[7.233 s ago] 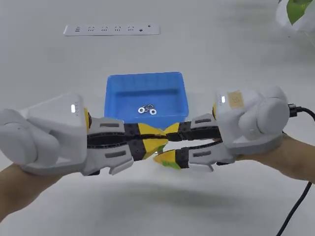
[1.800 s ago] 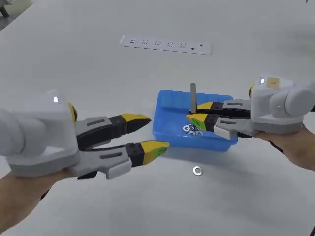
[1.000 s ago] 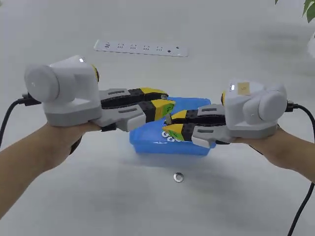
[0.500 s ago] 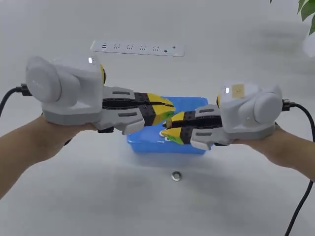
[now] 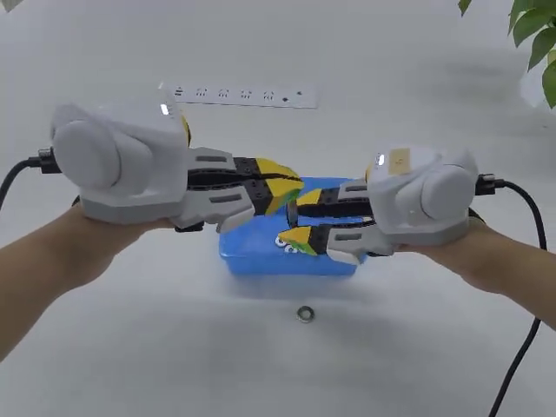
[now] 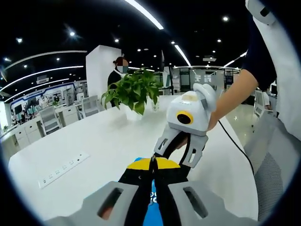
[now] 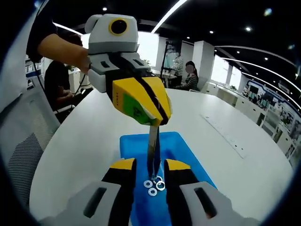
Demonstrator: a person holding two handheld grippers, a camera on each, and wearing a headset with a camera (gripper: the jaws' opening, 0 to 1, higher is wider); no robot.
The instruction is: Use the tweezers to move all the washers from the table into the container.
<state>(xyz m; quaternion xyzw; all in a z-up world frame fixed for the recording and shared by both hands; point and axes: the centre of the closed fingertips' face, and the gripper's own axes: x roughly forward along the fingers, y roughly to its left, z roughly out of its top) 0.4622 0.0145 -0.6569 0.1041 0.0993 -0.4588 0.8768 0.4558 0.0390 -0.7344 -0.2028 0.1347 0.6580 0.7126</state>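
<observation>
Several washers [image 7: 154, 186] lie in the blue container [image 5: 261, 261]; a lone washer [image 5: 305, 314] sits on the table [image 5: 408, 356] nearer. The left gripper [image 5: 294, 185] clenches the tweezers [image 7: 153, 141] between the right gripper [image 5: 290, 221]'s parted jaws.

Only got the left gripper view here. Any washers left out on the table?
Observer: One washer lies on the table, on the person's side of the blue container.
Operator: Any inside it?
Observer: Yes, a small cluster of washers lies on its floor.
Operator: Right jaws on the tweezers?
Observer: No. In the right gripper view, the right gripper has its jaws apart on either side of the tweezers.
</observation>
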